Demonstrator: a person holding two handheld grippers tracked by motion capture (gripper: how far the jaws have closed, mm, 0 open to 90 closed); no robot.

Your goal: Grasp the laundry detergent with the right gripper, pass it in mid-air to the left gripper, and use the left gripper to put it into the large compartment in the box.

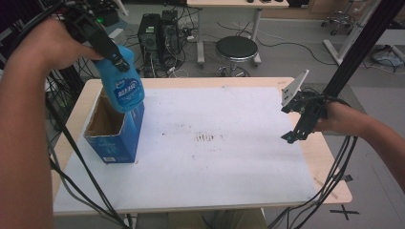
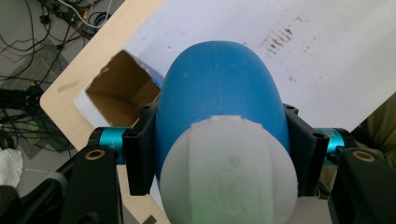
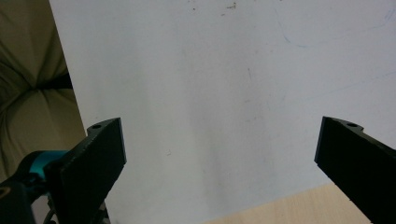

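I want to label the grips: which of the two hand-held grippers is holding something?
The left hand-held gripper: its jaws clamp the blue bottle above the open blue box. The right hand-held gripper is open, empty.

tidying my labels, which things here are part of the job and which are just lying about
In the job:
- blue bottle, white cap, gripped by the left tool
- open blue carton, under the bottle
- right tool, open over the white sheet

Lying about:
- black stool
- computer towers
- floor cables

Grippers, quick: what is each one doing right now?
Left gripper: shut on the blue bottle, above the open box.
Right gripper: open, holding nothing, over the white sheet.
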